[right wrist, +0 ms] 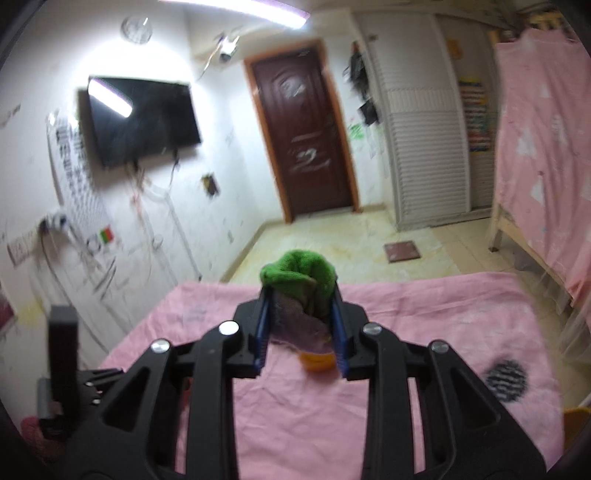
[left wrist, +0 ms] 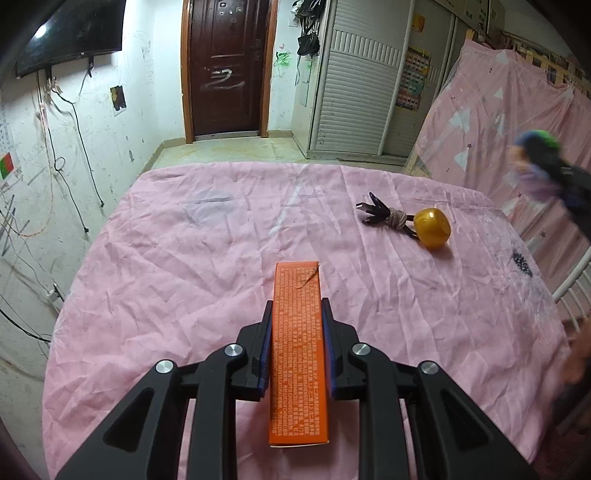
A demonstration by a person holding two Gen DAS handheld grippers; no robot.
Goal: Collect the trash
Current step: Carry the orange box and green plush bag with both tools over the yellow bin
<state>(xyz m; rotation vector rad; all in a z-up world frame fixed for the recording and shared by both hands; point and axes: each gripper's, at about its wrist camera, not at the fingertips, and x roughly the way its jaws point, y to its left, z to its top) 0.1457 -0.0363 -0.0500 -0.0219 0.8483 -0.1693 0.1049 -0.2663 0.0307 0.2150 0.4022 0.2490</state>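
Observation:
My left gripper (left wrist: 297, 306) is shut on a long orange box (left wrist: 298, 354) printed with small white text, held above the pink tablecloth (left wrist: 184, 266). My right gripper (right wrist: 301, 295) is shut on a crumpled green and purple cloth (right wrist: 301, 280), held above the table. It shows blurred at the right edge of the left wrist view (left wrist: 539, 155). A yellow round lump (left wrist: 431, 223) lies on the cloth beside a dark knotted cable (left wrist: 384, 214). The yellow lump also shows under the right gripper (right wrist: 317, 362).
A dark scribble mark (left wrist: 521, 263) stains the tablecloth near its right edge. A pink-draped bed frame (left wrist: 517, 122) stands to the right. A brown door (left wrist: 225, 66), a wall TV (left wrist: 70, 33) and loose wall cables (left wrist: 62, 162) lie beyond the table.

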